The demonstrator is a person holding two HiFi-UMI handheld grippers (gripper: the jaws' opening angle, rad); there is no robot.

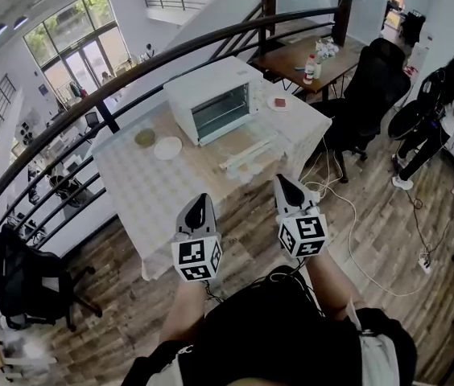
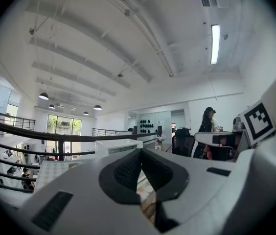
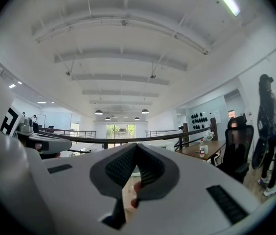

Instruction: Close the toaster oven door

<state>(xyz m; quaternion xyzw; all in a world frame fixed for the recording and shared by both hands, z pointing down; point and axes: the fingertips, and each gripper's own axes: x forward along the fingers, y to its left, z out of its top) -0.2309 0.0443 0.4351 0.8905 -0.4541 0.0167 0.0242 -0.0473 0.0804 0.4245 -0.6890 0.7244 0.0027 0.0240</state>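
The white toaster oven stands at the far side of the counter, at 12 o'clock from both grippers, with its glass door upright against the body. The left gripper and right gripper hang at the counter's near edge, well apart from the oven. The fingers of each are closed together on nothing.

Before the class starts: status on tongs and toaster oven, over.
Left tongs, right tongs shut, empty, short of table. Toaster oven looks open, untouched. Nothing in the way.
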